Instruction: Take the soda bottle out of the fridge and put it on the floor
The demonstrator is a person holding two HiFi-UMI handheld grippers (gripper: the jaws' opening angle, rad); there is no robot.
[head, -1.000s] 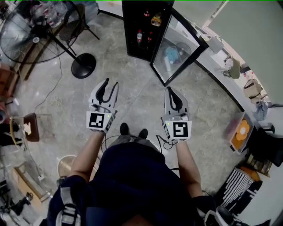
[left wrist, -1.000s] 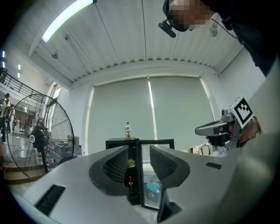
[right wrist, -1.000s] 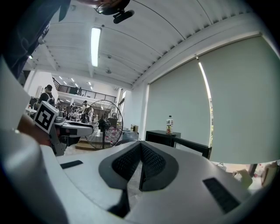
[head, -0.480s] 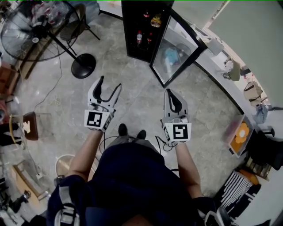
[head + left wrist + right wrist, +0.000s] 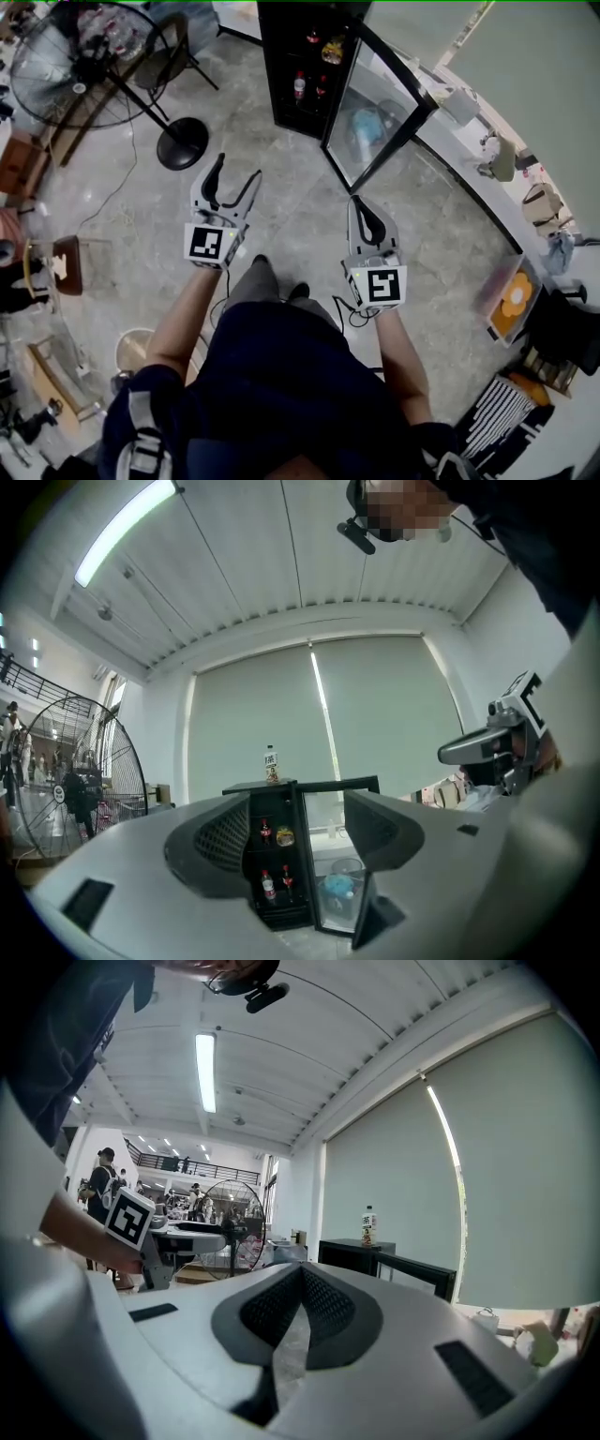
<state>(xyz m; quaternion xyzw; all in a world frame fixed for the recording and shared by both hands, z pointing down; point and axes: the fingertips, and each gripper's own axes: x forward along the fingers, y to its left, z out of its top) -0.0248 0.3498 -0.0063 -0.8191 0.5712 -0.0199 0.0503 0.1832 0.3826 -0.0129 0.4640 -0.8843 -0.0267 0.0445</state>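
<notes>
Upright soda bottle (image 5: pixel 299 86) lies dead ahead; my left gripper (image 5: pixel 238 170), jaws just spread and empty, is nearer; right gripper (image 5: pixel 361 206) pressed together

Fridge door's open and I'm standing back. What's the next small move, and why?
Probably step closer, left gripper leading: its jaws have just been opening with nothing between them, and the soda bottle sits inside the fridge, well out of reach.

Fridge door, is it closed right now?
No, in the head view the glass door stands swung wide open, and a bottle shows on a shelf inside.
</notes>
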